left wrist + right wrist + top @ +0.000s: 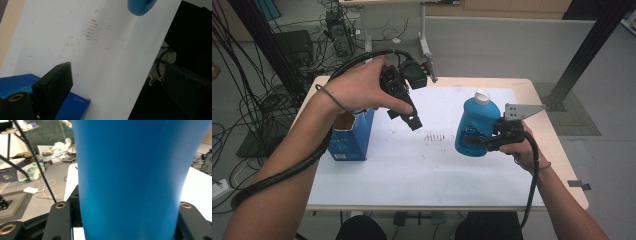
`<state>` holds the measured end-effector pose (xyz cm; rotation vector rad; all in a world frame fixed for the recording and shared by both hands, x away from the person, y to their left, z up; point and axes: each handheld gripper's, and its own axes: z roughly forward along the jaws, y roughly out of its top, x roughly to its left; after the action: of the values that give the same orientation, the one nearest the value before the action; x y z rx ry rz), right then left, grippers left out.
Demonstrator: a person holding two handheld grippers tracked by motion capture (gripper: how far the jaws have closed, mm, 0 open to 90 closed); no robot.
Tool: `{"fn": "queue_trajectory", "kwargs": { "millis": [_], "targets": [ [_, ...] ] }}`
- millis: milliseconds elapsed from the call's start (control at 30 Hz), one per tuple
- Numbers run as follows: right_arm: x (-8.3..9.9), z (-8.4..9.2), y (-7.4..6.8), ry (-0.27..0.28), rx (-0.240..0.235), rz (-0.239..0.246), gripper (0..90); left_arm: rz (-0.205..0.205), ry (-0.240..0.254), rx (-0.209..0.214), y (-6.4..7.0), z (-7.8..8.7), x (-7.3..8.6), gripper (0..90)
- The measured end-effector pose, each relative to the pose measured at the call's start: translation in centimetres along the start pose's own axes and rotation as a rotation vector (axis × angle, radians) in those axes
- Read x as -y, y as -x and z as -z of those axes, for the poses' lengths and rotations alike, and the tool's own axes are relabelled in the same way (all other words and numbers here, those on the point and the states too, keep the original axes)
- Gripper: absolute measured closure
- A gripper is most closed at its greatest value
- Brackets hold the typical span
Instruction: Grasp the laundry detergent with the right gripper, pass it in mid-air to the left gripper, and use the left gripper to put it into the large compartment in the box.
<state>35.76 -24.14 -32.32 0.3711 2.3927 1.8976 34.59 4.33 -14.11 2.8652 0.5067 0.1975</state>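
A blue bottle point(477, 127) with a white cap point(482, 96) stands upright at the right of the white sheet point(422, 170). My right gripper point(486, 141) is shut on the bottle's lower body from the right. In the right gripper view the bottle point(130, 170) sits between the two jaws of my right gripper point(123, 206). My left gripper point(404, 117) hangs above the sheet's left half, pointing down and to the right, open and holding nothing. Its jaws stand wide apart in the left gripper view point(117, 75). An open-topped blue box point(349, 135) stands below it at the left.
The sheet covers a light wooden table point(557, 150) and has small brown marks point(434, 136) at its middle. The blue box point(75, 105) and the bottle's base point(141, 6) appear in the left gripper view. Cables point(242, 115) lie on the floor at the left.
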Motion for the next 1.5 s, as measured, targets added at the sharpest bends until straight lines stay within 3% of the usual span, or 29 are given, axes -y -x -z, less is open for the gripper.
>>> {"fn": "queue_trajectory", "kwargs": {
  "millis": [167,533,1100,1500],
  "targets": [
    [-0.1,-0.3,-0.2,-0.002,-0.038,0.008,44.0,-0.034,-0.017,0.001,0.4,-0.2,-0.5,9.9],
    [-0.5,-1.5,-0.7,-0.023,-0.114,0.036,44.0,-0.081,0.0,0.038,1.3,-0.2,-1.5,10.0],
    [-1.6,-3.8,-1.8,-0.059,-0.219,0.076,43.9,-0.102,0.004,0.063,2.2,-0.8,-2.1,9.8],
    [-2.2,-4.7,-2.1,-0.068,-0.241,0.103,43.9,-0.108,-0.003,0.074,2.4,-1.2,-2.7,9.8]
  ]
}}
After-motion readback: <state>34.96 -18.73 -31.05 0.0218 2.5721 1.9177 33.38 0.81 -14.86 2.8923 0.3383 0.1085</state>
